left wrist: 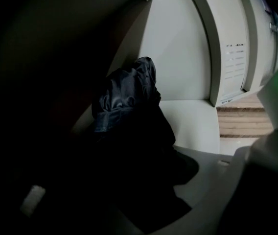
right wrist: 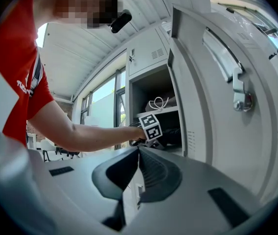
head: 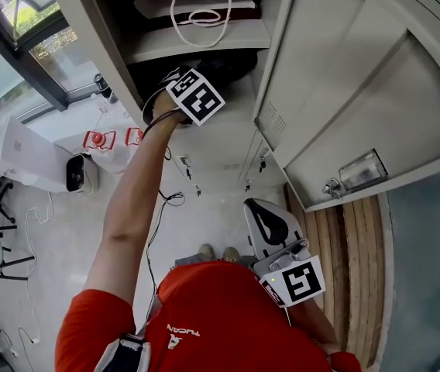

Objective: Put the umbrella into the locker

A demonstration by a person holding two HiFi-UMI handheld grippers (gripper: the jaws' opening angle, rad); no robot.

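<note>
The folded dark umbrella (left wrist: 129, 94) leans upright in the lower compartment of the open grey locker (left wrist: 193, 119); in the head view only a dark bundle (head: 232, 67) shows there. My left gripper (left wrist: 144, 180) reaches into that compartment, its jaws closed on the umbrella's dark lower part, which fills the gap between them. Its marker cube (head: 195, 95) sits at the compartment's mouth. My right gripper (right wrist: 139, 150) hangs back near the person's chest, shut and empty, pointing toward the locker (right wrist: 153, 94).
A bag with white cord handles (head: 201, 10) lies on the shelf above. The locker door (head: 344, 91) stands open at the right, with a latch (head: 359, 173) on it. Wooden slats (head: 344, 262) lie below the door. A white device (head: 80, 173) and cables lie on the floor at the left.
</note>
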